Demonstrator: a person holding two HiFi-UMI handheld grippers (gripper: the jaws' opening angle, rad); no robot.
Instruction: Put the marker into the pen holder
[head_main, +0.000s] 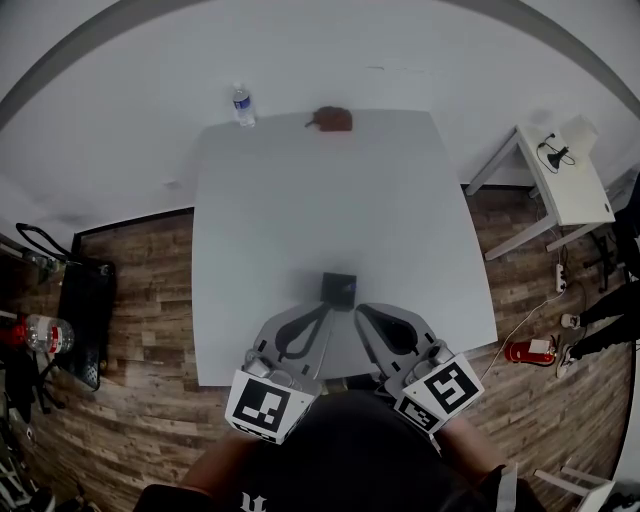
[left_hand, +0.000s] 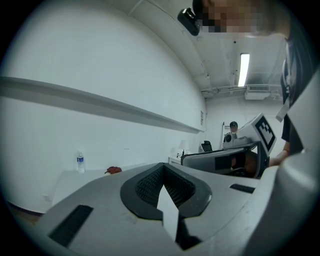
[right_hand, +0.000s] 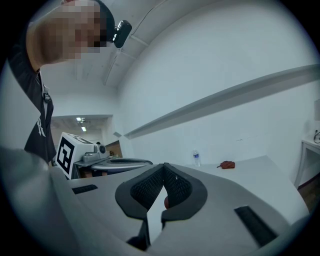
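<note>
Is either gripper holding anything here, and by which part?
Left gripper: nothing, jaws shut. Right gripper: jaws shut; a small reddish spot shows in the gap, unclear whether held.

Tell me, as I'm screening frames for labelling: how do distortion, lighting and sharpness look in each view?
Head view: strong fisheye, straight lines bowed; table evenly lit, shadows soft. Left gripper view: dark round vignette, ceiling light glaring. Right gripper view: same vignette, water bottle small but legible.
</note>
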